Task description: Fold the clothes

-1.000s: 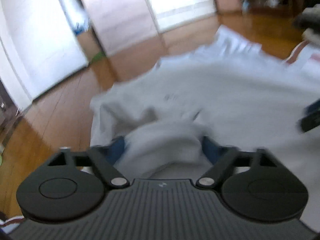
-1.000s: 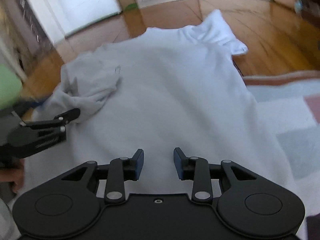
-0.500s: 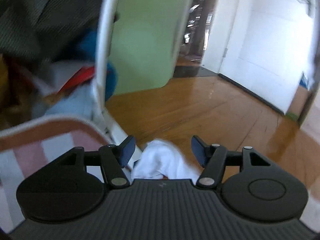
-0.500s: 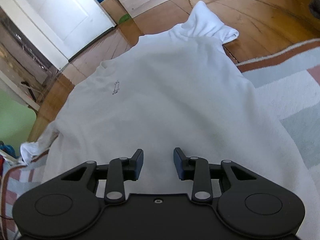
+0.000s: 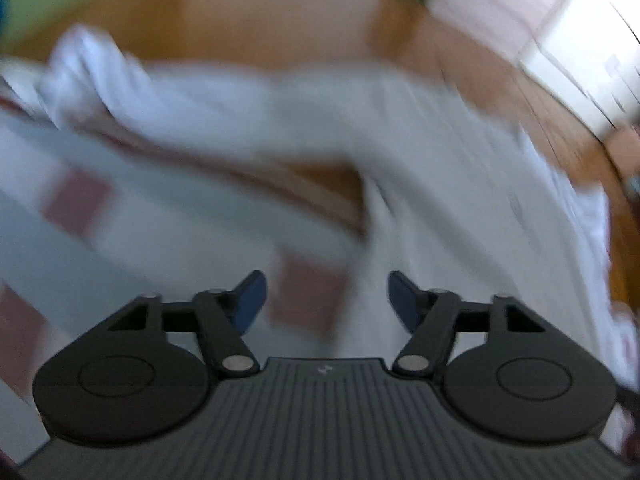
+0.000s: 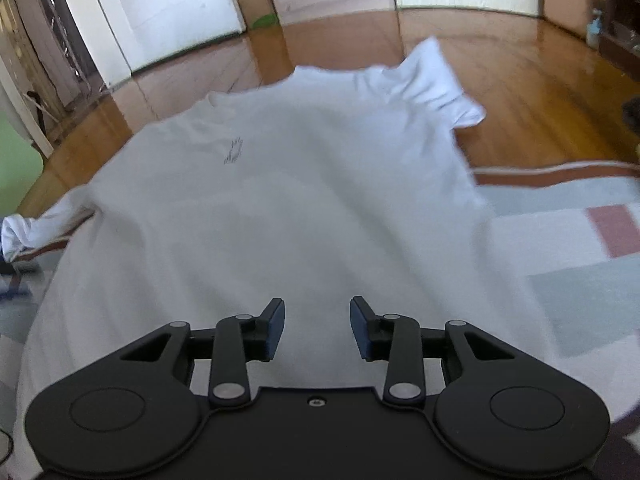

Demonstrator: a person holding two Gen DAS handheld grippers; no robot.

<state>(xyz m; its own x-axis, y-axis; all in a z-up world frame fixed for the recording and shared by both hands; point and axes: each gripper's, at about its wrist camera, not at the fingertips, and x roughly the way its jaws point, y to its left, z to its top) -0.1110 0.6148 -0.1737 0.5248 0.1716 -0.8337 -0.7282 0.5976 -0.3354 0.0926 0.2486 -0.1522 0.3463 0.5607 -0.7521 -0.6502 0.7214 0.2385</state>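
A white T-shirt (image 6: pixel 288 208) lies spread flat, partly on the rug and partly on the wood floor, with a small dark print on its chest. Its right sleeve (image 6: pixel 436 84) points away over the floor; its left sleeve (image 6: pixel 28 232) is bunched at the left. My right gripper (image 6: pixel 317 326) is open and empty, just above the shirt's lower part. In the blurred left wrist view the shirt (image 5: pixel 460 168) runs to the right and its sleeve (image 5: pixel 88 76) lies far left. My left gripper (image 5: pixel 326 300) is open and empty, over the rug beside the shirt's left edge.
A patterned rug (image 6: pixel 580 248) with grey, white and red blocks and a brown border lies under the shirt. Wood floor (image 6: pixel 520 80) stretches beyond. A green object (image 6: pixel 16 160) stands at the left, cardboard boxes (image 6: pixel 566 0) and white doors at the back.
My left gripper let go of the bunched left sleeve, swung away left and came back over the rug, open. The shirt's left side now lies spread out. My right gripper stays open.
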